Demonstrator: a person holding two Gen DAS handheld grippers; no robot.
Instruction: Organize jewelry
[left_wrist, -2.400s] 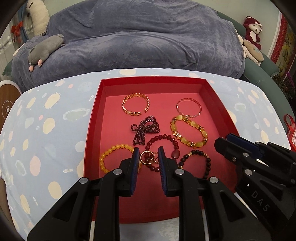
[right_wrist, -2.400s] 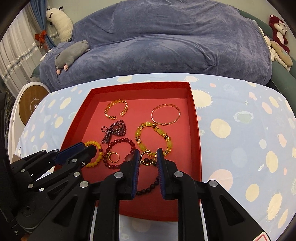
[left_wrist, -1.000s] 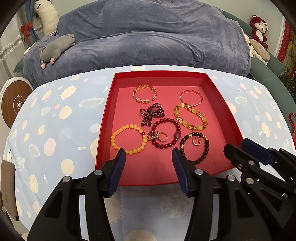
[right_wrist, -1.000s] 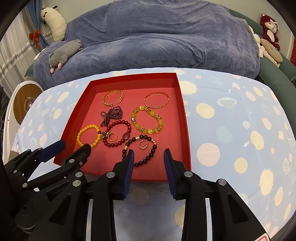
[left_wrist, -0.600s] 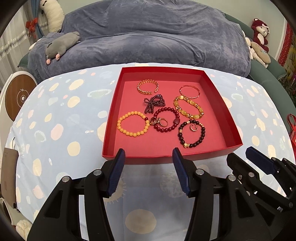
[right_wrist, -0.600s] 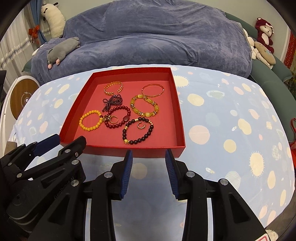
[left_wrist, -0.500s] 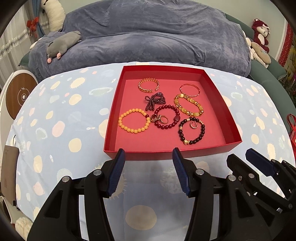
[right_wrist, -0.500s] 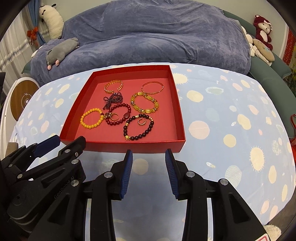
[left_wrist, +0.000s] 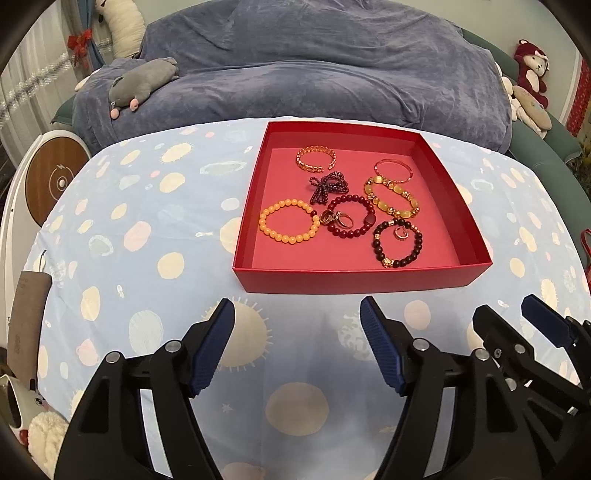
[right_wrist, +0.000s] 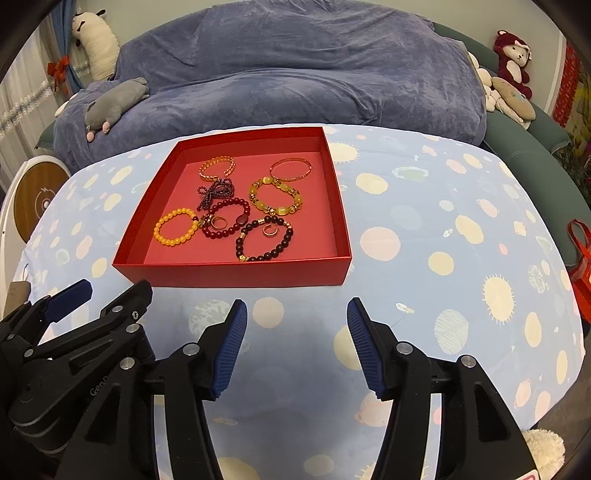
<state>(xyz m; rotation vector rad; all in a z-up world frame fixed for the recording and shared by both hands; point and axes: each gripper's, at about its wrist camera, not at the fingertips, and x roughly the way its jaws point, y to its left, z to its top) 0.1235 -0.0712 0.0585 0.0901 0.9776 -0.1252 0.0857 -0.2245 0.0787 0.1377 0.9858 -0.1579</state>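
Behind the work surface a large blue-grey covered cushion (left_wrist: 314, 74) is seen, with a grey plush toy (left_wrist: 142, 79) lying on it, and in front of it a table is spread with a pale blue tablecloth (left_wrist: 147, 229) printed with cream spots. On the cloth a red tray (left_wrist: 255, 206) is set, and all the jewelry is gathered inside it: an orange bead bracelet (left_wrist: 289, 221) at the near left, a dark red bead bracelet (left_wrist: 351, 216) touching it with small rings (left_wrist: 337, 218) lying inside its loop, a black bead bracelet (left_wrist: 398, 242) at the near right with another ring (left_wrist: 400, 232) inside it, a yellow stone bracelet (left_wrist: 391, 195) behind that, a thin bangle (left_wrist: 392, 170), a gold cuff (left_wrist: 316, 159) and a dark beaded bow (left_wrist: 328, 186). The left gripper (left_wrist: 297, 328) is held over the bare cloth short of the tray's near wall, its jaws opening with nothing between them; the right gripper (right_wrist: 293, 325) is likewise held short of the tray, jaws opening and empty. No piece appears to be left outside the tray, so the sorting is judged to be finished or nearly so. Should more tidying be attempted, the crowded middle is where trouble would be expected: the dark red and orange bracelets touch, and a pinch aimed at one could drag the other along or scatter the loose rings. A low approach over the near wall could push the light tray across the cloth, and the two grippers, held close side by side, could be knocked together.
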